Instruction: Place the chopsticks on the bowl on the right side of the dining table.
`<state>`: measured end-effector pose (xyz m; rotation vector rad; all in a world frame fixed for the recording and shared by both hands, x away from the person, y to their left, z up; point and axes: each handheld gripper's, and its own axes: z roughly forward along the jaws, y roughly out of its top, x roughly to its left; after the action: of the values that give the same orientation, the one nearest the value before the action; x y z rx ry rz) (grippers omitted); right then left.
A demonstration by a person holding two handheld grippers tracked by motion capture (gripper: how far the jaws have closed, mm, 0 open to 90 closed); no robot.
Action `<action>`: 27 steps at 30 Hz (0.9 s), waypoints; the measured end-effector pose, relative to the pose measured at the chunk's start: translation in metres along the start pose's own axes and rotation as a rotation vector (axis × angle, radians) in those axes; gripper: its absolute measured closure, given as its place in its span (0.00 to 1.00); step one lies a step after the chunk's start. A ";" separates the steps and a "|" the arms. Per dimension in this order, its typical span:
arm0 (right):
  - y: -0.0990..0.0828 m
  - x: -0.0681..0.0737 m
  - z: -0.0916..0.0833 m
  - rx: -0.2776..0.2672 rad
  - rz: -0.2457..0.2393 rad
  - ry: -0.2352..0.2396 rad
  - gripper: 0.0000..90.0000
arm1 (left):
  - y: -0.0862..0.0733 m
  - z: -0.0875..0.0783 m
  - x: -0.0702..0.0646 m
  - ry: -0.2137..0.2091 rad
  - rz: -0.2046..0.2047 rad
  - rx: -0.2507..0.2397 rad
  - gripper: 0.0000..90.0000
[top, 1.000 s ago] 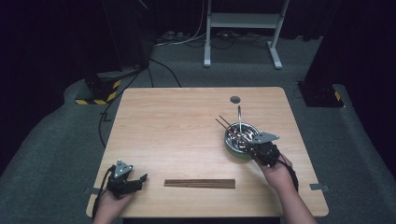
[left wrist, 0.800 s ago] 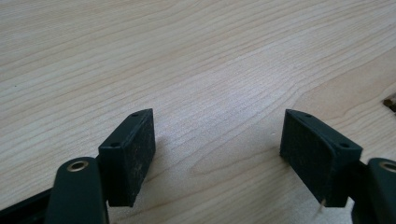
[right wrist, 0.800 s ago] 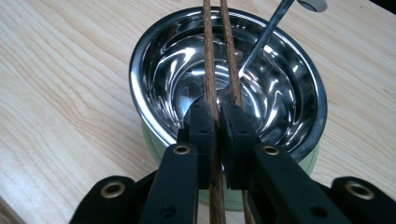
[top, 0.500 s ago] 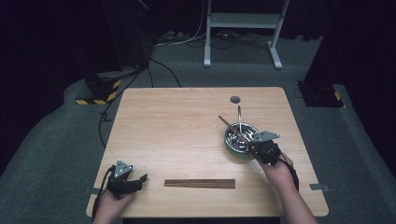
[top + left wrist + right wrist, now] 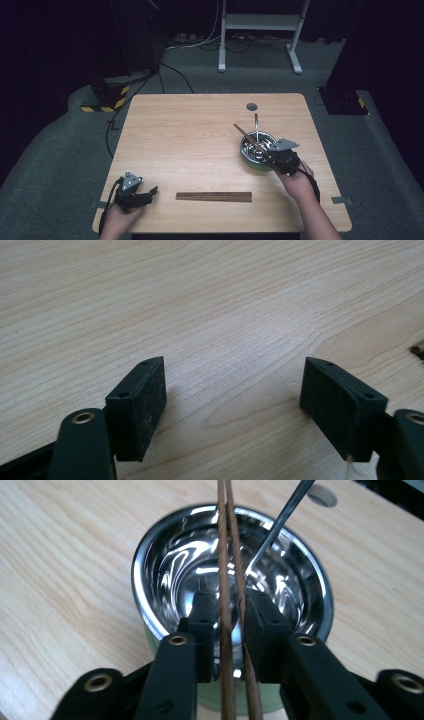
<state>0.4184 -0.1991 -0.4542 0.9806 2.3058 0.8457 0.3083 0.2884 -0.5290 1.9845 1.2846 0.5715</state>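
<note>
High view: at the table's near left corner the left gripper (image 5: 148, 192) rests on the pale wooden tabletop (image 5: 190, 140), jaws spread wide with nothing between them. Just right of it lies a flat dark-brown wooden strip (image 5: 214, 196). Farther right stands a shiny steel bowl with a green outside (image 5: 256, 150); a thin metal utensil (image 5: 256, 127) leans in it. Two slim brown wooden chopsticks (image 5: 231, 580) stretch across the bowl, side by side between the right gripper (image 5: 231, 625) jaws, which have just been opening and stand slightly apart.
</note>
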 end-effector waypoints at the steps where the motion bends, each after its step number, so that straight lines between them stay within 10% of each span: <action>1: 0.002 0.000 0.000 0.002 0.013 0.002 0.79 | 0.000 0.000 0.000 0.000 0.001 0.001 0.29; 11: 0.016 -0.016 0.024 0.052 0.083 0.054 0.71 | 0.000 0.000 0.000 -0.004 -0.001 0.002 0.30; 27: 0.015 -0.016 0.033 0.078 0.030 0.099 0.86 | 0.000 0.000 0.000 0.000 0.000 -0.002 0.30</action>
<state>0.4565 -0.1912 -0.4634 1.0302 2.4303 0.8389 0.3084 0.2885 -0.5290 1.9831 1.2828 0.5723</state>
